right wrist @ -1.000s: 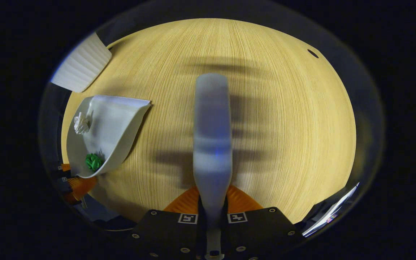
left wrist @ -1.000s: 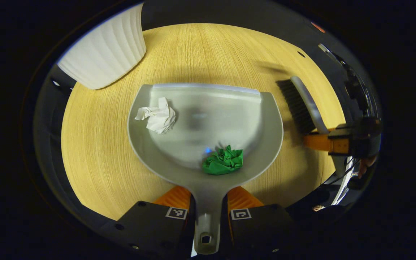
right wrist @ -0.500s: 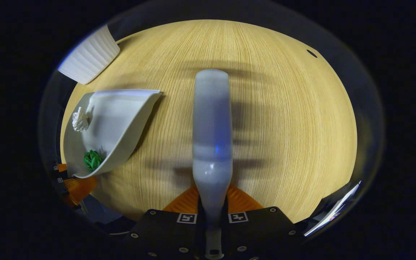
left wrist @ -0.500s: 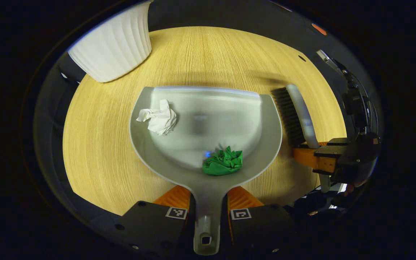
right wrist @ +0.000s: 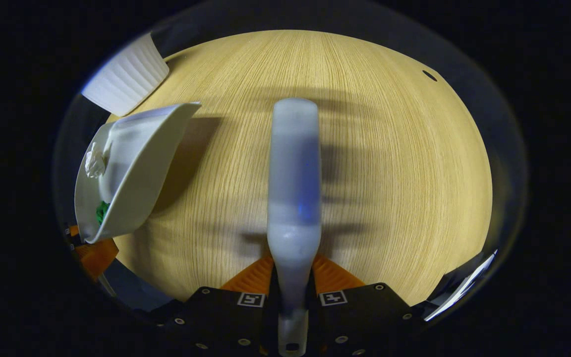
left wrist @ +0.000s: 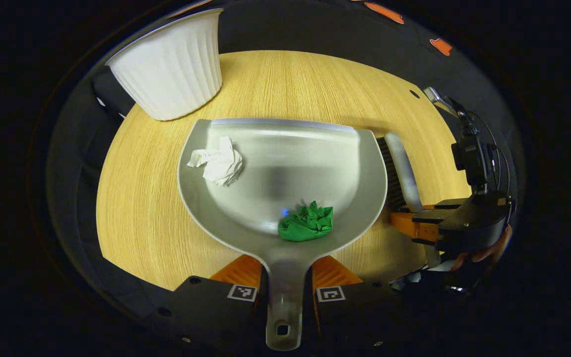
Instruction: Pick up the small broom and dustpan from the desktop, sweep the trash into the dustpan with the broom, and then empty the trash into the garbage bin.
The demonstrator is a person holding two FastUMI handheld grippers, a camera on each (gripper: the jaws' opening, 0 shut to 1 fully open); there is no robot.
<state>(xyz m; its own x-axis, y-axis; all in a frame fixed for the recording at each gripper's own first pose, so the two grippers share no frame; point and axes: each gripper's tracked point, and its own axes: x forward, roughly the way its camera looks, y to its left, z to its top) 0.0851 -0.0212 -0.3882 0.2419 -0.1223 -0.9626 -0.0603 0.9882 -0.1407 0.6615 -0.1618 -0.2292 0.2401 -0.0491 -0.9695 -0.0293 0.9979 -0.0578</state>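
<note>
My left gripper (left wrist: 285, 270) is shut on the handle of the grey dustpan (left wrist: 325, 163), which is lifted off the wooden desktop (left wrist: 285, 84). In the pan lie a crumpled white paper (left wrist: 218, 162) at its left and a crumpled green paper (left wrist: 307, 223) near the handle. My right gripper (right wrist: 293, 270) is shut on the handle of the small broom (right wrist: 294, 178), whose grey back points away from me over the desk. In the left gripper view the broom (left wrist: 399, 168) and the right gripper (left wrist: 417, 223) sit just right of the pan. The raised dustpan (right wrist: 132, 168) shows at the left of the right gripper view.
A white ribbed garbage bin (left wrist: 171, 72) stands at the desk's far left, just beyond the pan's front lip; it also shows as the bin (right wrist: 127, 82) in the right gripper view. A small dark hole (right wrist: 429, 75) marks the desk's far right. A hand (left wrist: 484, 253) holds the right gripper.
The dustpan has risen off the desk and come nearer the bin, which now shows its rim. The broom has drawn close to the pan's right side.
</note>
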